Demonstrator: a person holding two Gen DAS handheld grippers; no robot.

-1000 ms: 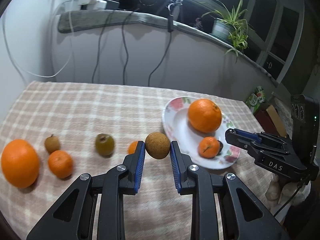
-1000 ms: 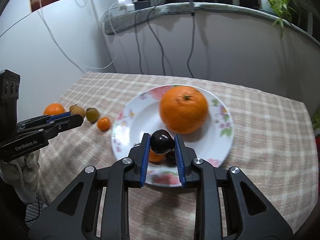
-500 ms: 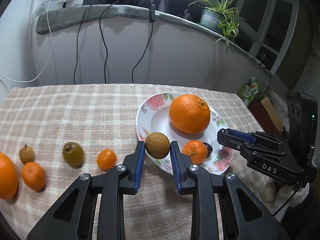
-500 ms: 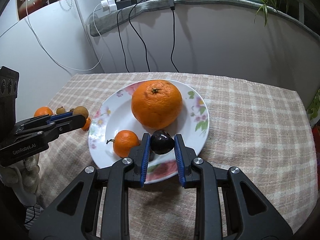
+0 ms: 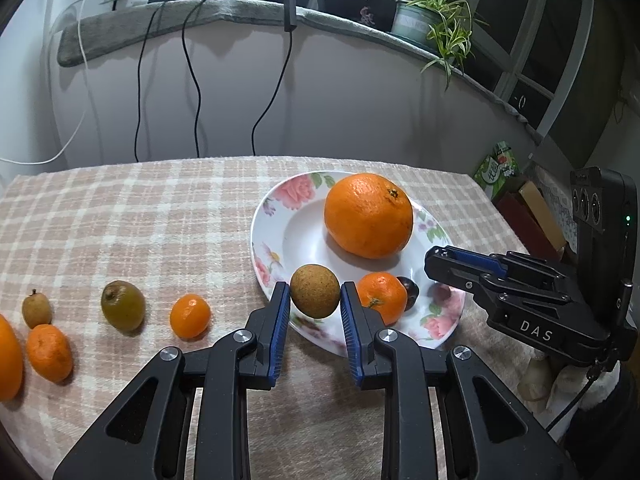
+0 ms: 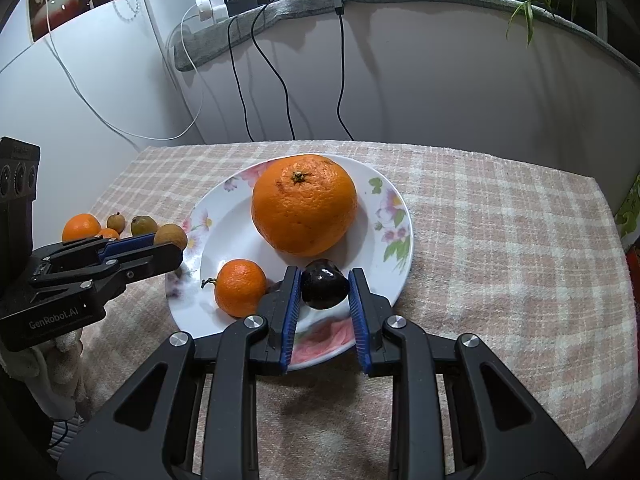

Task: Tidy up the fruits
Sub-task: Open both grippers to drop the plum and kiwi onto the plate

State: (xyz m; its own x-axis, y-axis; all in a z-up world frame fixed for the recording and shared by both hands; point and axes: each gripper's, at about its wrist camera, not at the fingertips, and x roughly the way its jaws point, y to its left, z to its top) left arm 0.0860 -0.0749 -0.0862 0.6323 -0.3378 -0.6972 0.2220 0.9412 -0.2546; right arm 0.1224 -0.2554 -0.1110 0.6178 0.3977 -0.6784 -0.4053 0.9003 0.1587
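My left gripper (image 5: 315, 295) is shut on a round brown fruit (image 5: 315, 290) and holds it over the near left rim of the flowered white plate (image 5: 276, 216). My right gripper (image 6: 324, 285) is shut on a dark purple plum (image 6: 324, 285) over the plate's (image 6: 208, 252) near part. On the plate lie a large orange (image 6: 304, 210) and a small tangerine (image 6: 240, 288). In the left wrist view the large orange (image 5: 368, 216), the tangerine (image 5: 382, 295) and a dark plum (image 5: 409, 298) show on the plate, beside the right gripper (image 5: 440, 268).
On the checked tablecloth (image 5: 140, 220) left of the plate lie a small tangerine (image 5: 190, 316), a green-brown fruit (image 5: 123, 305), a small brown fruit (image 5: 36, 308), another tangerine (image 5: 49, 352) and a large orange (image 5: 8, 364) at the edge. Cables hang down the wall behind.
My left gripper has carried the brown fruit rightward from over the cloth to the plate's rim. My right gripper has drawn back a little with the plum, revealing the tangerine on the plate.
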